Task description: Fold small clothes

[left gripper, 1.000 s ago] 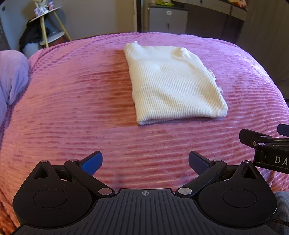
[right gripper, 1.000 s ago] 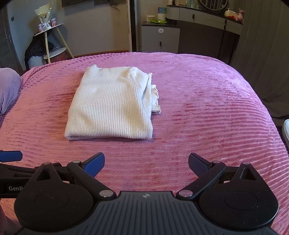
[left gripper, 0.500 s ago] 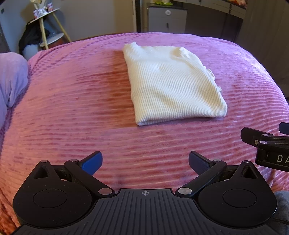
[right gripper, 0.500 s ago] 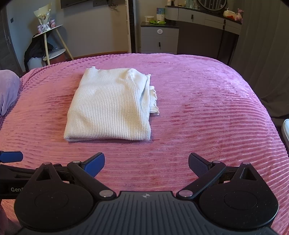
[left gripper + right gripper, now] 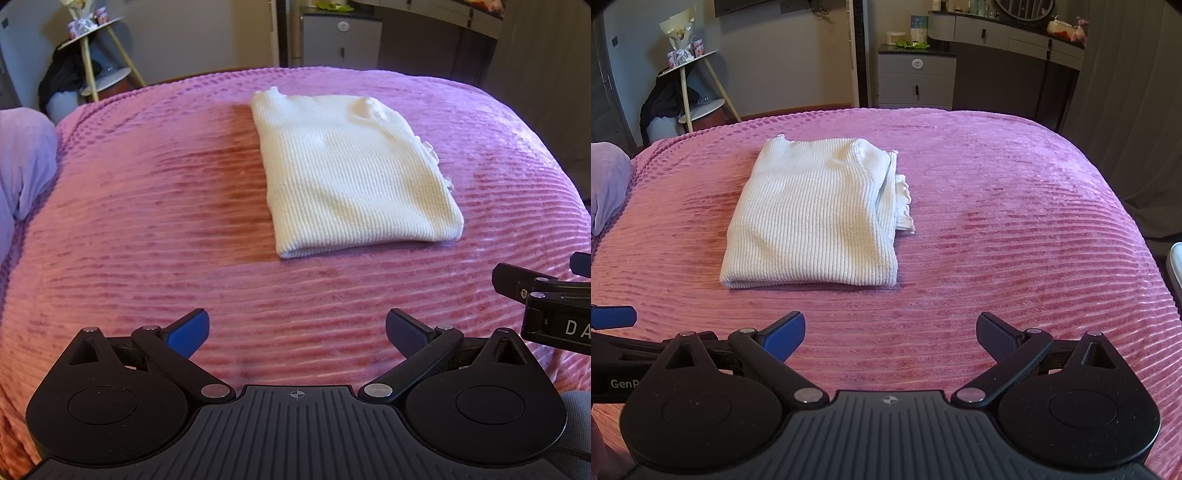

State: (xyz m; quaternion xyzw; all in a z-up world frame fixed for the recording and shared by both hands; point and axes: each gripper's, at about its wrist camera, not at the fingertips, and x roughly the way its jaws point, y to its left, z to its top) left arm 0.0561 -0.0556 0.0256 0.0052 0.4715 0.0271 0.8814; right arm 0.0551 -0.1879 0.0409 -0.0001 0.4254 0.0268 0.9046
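A cream ribbed knit top (image 5: 354, 173), folded square, lies ahead of the left gripper (image 5: 297, 332) and right gripper (image 5: 890, 334), both wide open and empty, on the pink ribbed blanket (image 5: 1015, 236).

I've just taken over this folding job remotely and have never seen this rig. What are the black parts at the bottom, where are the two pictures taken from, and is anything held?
Each picture comes from a camera on a hand-held gripper, looking forward along its two fingers. The left gripper and right gripper are both open and hold nothing. Ahead, a white ribbed garment lies folded on the pink bedspread, untouched. The black part at the left view's right edge is the other gripper.
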